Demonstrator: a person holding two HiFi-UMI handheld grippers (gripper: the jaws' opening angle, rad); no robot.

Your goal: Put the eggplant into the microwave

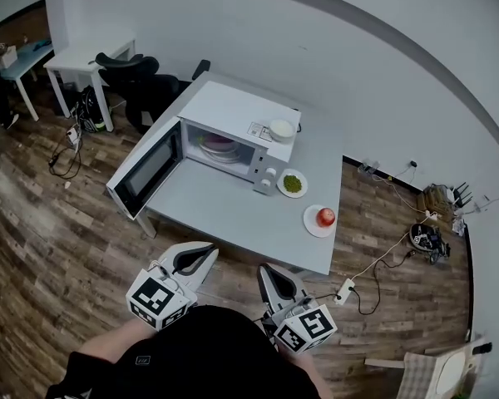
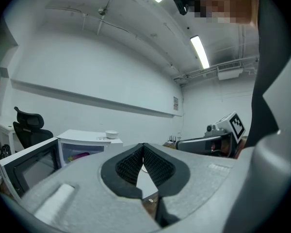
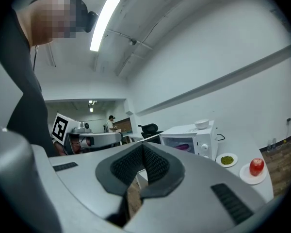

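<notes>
Table [image 1: 233,210] w/ microwave [image 1: 233,110]: apple [image 3: 256,166] in right gripper view, not left.

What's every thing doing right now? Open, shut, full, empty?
Microwave door: swung wide open.
Eggplant: inside the microwave.
Left hand-held gripper: shut, empty.
Right hand-held gripper: shut, empty.
Bowl: upright on top of the microwave.
Apple: resting on a plate.
</notes>
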